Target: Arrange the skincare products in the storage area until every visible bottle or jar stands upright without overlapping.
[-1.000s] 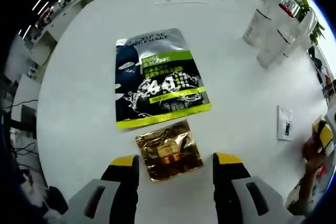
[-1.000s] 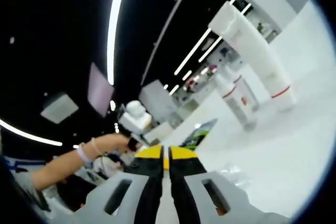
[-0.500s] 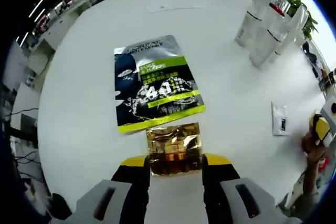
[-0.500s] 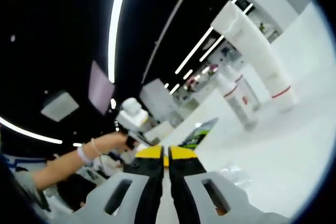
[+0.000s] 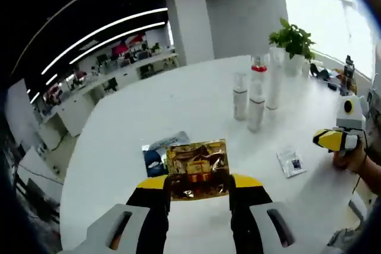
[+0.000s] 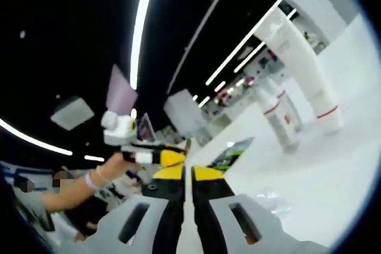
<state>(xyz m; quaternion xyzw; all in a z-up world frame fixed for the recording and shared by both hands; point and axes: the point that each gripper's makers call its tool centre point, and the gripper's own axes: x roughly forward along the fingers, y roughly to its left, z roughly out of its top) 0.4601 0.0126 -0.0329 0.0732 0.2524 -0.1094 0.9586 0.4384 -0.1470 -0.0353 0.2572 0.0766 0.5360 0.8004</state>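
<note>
My left gripper is shut on a gold foil sachet, held up off the white round table. Behind the sachet lies a black and green mask packet, partly hidden. Three white bottles stand upright together at the far right of the table. In the right gripper view, my right gripper is shut with nothing seen between its jaws. A tall white tube and two smaller bottles stand beyond it, with the mask packet flat on the table.
A small white sachet lies near the table's right edge. The right gripper shows at the right in a person's hand. A potted plant stands behind the bottles. The left gripper enters the right gripper view from the left.
My left gripper shut on the gold sachet, then lifted it off the table and tilted up. The right gripper stayed shut and barely moved.
</note>
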